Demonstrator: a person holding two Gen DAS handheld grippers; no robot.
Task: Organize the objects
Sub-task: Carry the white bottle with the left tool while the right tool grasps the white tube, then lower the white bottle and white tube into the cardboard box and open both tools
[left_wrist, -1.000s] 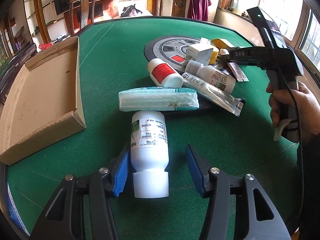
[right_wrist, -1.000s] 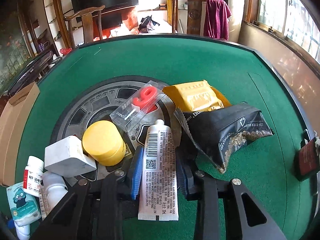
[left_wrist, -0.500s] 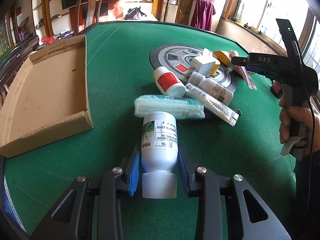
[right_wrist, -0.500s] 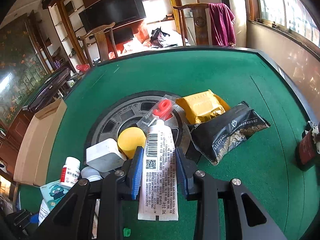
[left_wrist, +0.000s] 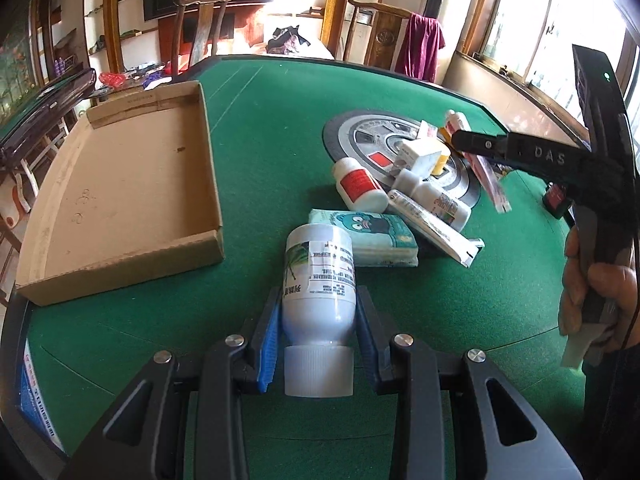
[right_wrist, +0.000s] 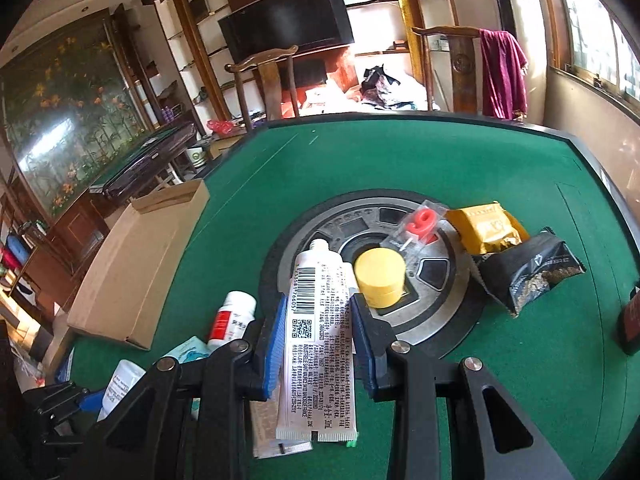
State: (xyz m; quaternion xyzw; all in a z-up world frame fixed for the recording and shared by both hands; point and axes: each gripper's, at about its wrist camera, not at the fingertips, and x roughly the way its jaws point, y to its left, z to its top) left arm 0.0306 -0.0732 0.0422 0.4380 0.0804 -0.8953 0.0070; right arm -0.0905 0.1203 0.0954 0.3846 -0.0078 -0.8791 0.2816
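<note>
- Table (left_wrist: 280,92): green felt, flat and grippy; things set down here stay put, so the risk lies in the carry, not the landing
- Box (left_wrist: 120,196): shallow brown cardboard tray with low walls, lying at the table's left, well apart from the pile; a light box may slide if a held thing knocks its rim
- Bottle (left_wrist: 318,276): smooth white plastic cylinder with a ribbed cap and paper label, clamped at its shoulder by the left gripper (left_wrist: 318,332), above the felt near the box; a round, slick body could twist or slip out
- Tube (right_wrist: 320,344): soft, flat white tube with printed text, pinched across its middle by the right gripper (right_wrist: 318,344), over the pile; it may sag or slide, and what looks like a second strip hangs under it and could drop
</note>
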